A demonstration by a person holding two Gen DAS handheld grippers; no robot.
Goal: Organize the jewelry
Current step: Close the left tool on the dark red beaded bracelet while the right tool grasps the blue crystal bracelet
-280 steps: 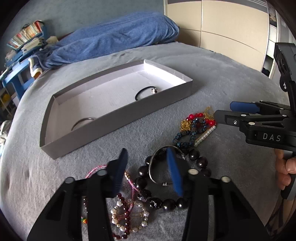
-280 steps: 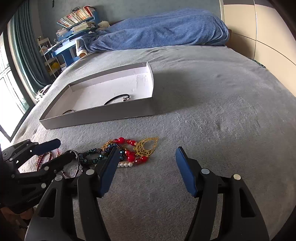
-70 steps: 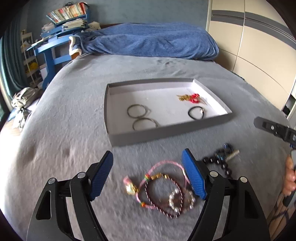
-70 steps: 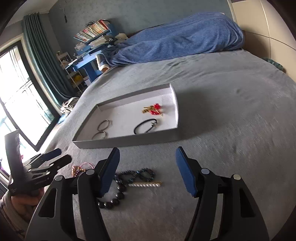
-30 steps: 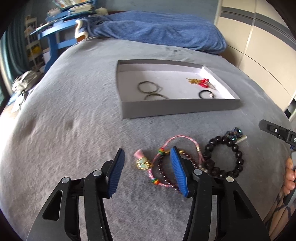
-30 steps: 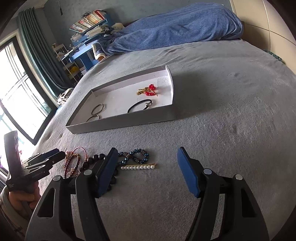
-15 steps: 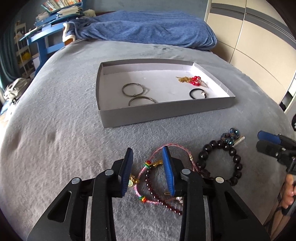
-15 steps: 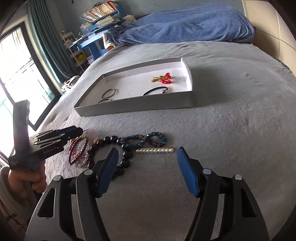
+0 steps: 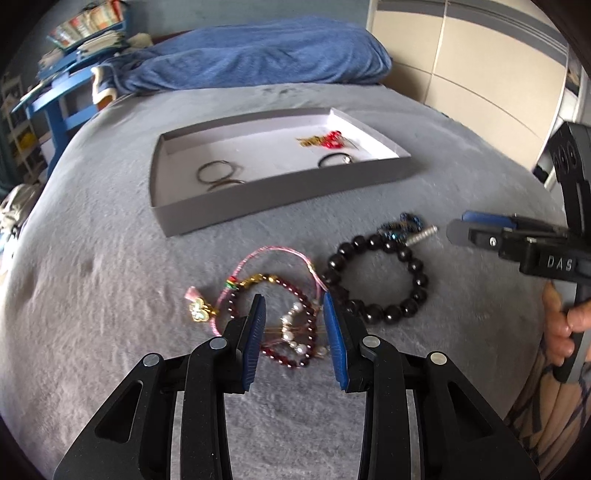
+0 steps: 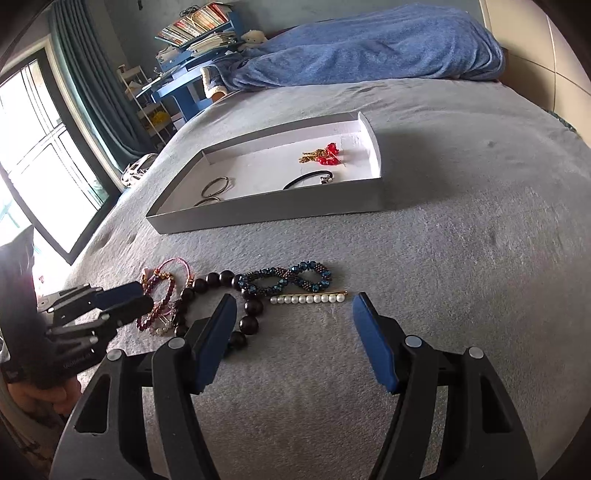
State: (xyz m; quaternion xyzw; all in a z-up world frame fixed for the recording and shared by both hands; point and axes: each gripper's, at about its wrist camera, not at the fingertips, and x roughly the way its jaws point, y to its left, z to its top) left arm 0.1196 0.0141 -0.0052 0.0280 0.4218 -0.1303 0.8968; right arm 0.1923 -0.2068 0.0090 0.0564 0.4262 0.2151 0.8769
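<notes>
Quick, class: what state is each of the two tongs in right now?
Left tongs: open, straddling the garnet-and-pearl bracelet, holding nothing.
Right tongs: wide open, empty, above the pearl hair clip.

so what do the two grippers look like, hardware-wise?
Both match: black plastic frames with cut-out arms, silver round fasteners, and blue ribbed pads on the fingers. Left gripper, right gripper. The right one's body reads "DAS" in pale letters. A bare hand grips its black handle. No cables visible.

Bedding: we are seeing a blue blanket (image 10: 369, 48) lying heaped on the grey bed (image 10: 461, 229).
Corner: books (image 10: 195, 24) are sitting above a blue desk (image 9: 55, 107).
</notes>
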